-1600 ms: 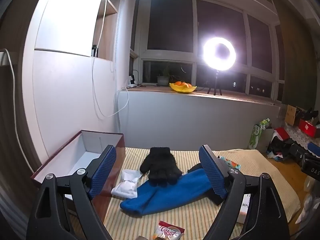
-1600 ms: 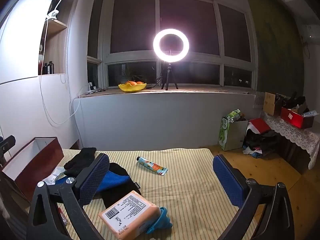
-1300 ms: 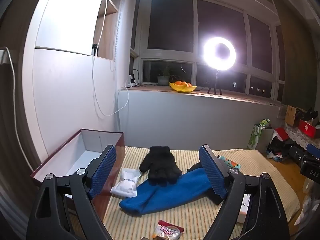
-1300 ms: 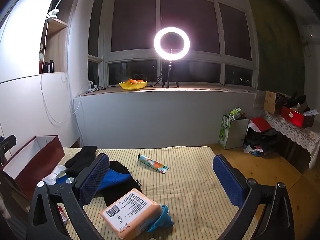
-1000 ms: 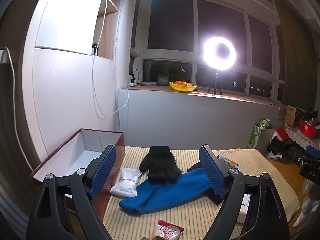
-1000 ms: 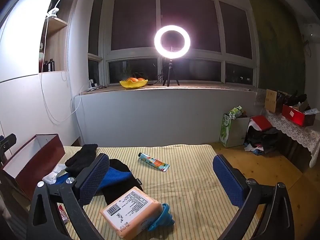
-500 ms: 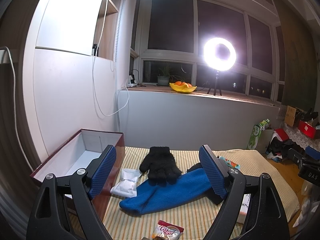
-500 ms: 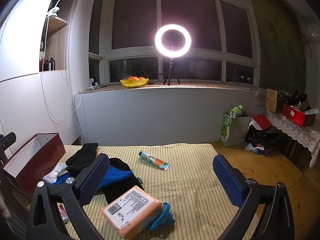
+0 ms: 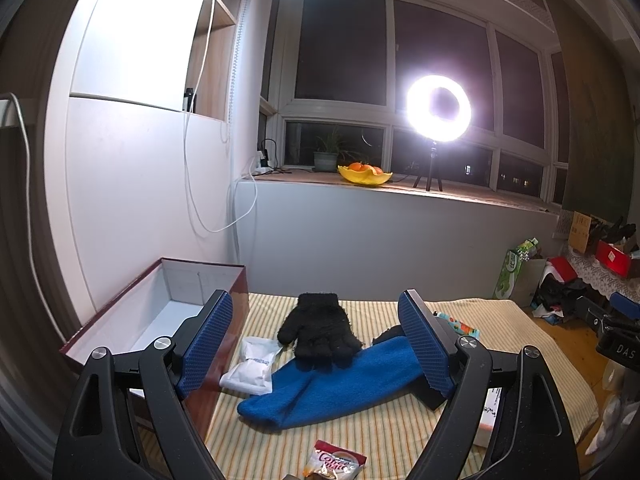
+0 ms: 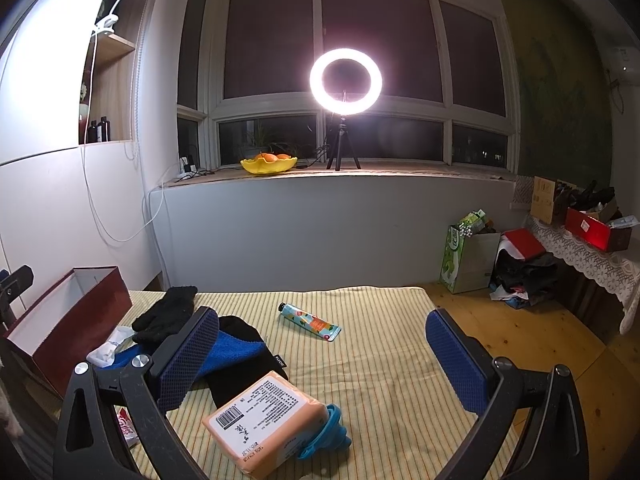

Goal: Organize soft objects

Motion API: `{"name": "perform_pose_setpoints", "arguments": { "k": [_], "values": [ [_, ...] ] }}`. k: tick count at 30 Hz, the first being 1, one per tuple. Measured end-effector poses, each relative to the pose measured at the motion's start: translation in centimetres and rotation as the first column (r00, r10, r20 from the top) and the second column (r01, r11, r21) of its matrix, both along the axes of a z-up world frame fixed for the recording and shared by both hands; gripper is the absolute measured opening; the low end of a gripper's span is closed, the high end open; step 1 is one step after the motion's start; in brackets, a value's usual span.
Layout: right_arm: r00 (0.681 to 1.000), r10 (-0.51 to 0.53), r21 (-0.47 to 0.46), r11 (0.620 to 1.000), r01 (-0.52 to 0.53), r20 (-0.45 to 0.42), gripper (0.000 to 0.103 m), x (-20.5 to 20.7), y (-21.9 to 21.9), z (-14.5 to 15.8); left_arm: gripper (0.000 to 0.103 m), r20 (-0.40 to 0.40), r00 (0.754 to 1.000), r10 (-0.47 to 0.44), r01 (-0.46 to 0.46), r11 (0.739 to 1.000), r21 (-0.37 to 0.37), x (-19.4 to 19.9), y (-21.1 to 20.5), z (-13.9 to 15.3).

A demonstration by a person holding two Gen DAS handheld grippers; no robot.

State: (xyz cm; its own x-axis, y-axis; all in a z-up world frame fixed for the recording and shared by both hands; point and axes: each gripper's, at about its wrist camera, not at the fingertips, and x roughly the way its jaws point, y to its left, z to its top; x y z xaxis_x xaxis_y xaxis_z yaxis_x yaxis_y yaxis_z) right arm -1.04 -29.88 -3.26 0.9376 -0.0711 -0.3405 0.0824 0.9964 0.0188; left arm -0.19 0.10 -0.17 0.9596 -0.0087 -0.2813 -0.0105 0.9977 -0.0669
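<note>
Left tool (image 9: pixel 316 340): jaws spread wide, nothing between them, held above the striped counter (image 9: pixel 360 436). Right tool (image 10: pixel 320 354): also spread wide and empty, over the counter's near middle.

Soft things, left side of the counter:
- black knit glove (image 9: pixel 318 330), lying flat, its fingers overlapping the blue fleece hat (image 9: pixel 340 384)
- a black fabric piece (image 10: pixel 240 364) under the hat; small white tag on it, lettering too small to read
- white sealed packet (image 9: pixel 252 366) just beside the hat, touching the dark red open box (image 9: pixel 120 320); its print not legible

Box: white inside, at the counter's left edge.

Other items:
- orange pack (image 10: pixel 266 420) with white barcode label, small text unreadable, resting against a blue silicone piece (image 10: pixel 324 432)
- printed tube (image 10: pixel 310 322), lying apart near mid-counter
- sachet (image 9: pixel 336 460) at near edge, reads "Coffee"

Ring light (image 10: pixel 345 79) lit on the windowsill
</note>
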Motion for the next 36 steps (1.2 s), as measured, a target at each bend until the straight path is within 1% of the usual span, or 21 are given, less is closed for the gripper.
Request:
{"name": "perform_pose_setpoints", "arguments": {
  "k": [28,36],
  "values": [
    [1.0,0.01,0.002,1.0,-0.01,-0.019,0.102,0.49,0.3,-0.27,0.085,-0.013,1.0,-0.009,0.009,1.0,0.002,0.31,0.15,-0.16],
    [0.999,0.021,0.009,1.0,-0.02,-0.039,0.102,0.69,0.22,-0.65,0.085,-0.038,0.999,-0.012,0.012,1.0,-0.003,0.64,0.06,-0.86]
  ]
}}
